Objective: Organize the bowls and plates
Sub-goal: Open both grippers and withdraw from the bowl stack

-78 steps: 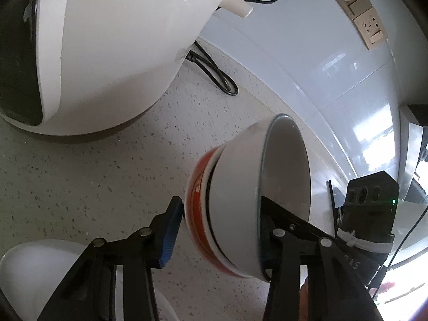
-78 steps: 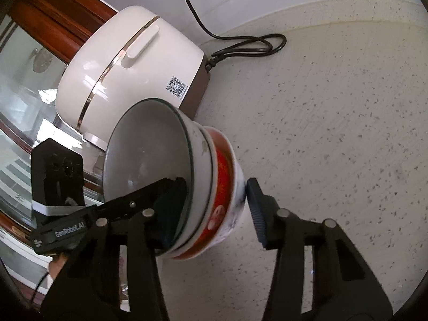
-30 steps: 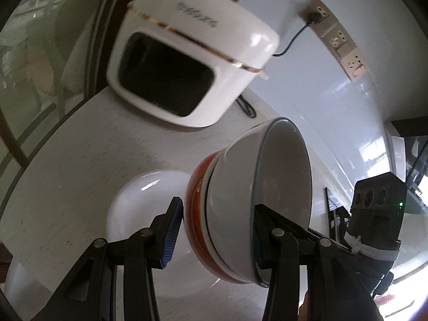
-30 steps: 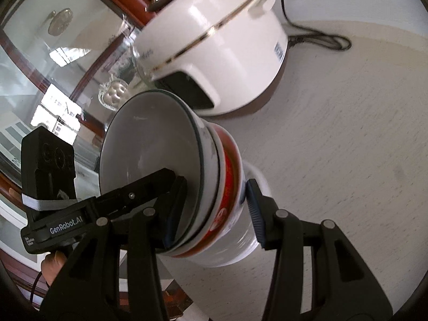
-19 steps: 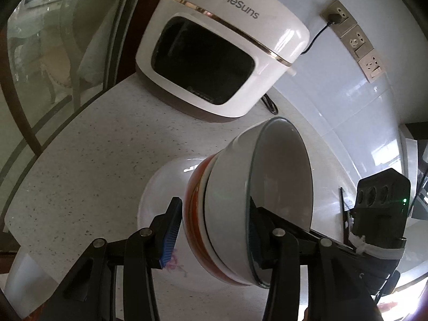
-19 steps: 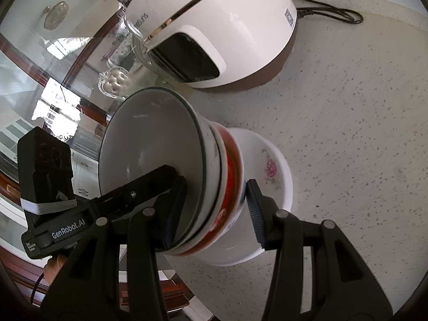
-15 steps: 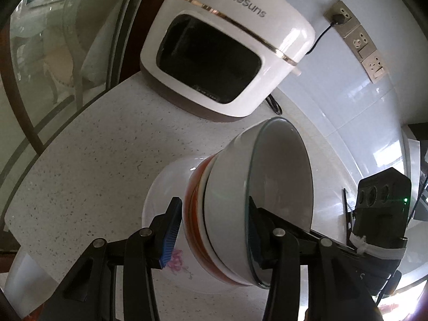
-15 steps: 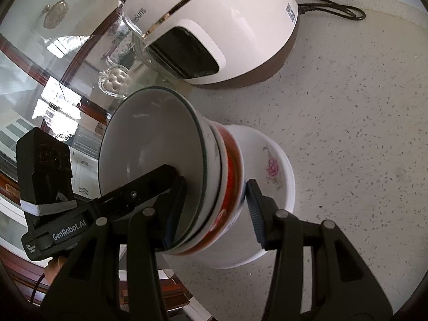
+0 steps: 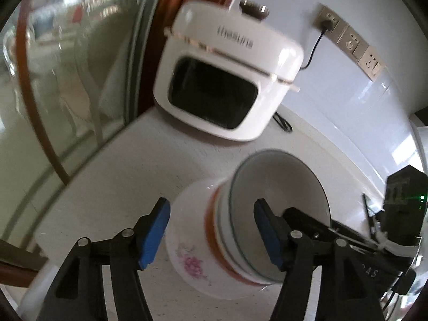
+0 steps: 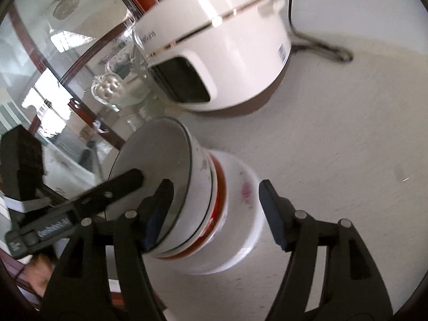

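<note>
**Three bowls are stacked on the bench**

Three bowls are seen in one pile. A white bowl [image 9: 278, 195] is nested in a red bowl [image 9: 211, 230], and both are set inside a big flowered bowl [image 9: 187, 248] on the bench [image 9: 120, 176]. The jaws of the left gripper [image 9: 211, 235] are spread wide, with blue pads on each side of the pile. The jaws of the right gripper [image 10: 211, 211] are spread wide too. Nothing is gripped by them. A white cooker [image 9: 230, 80] is seen behind the pile.
</note>
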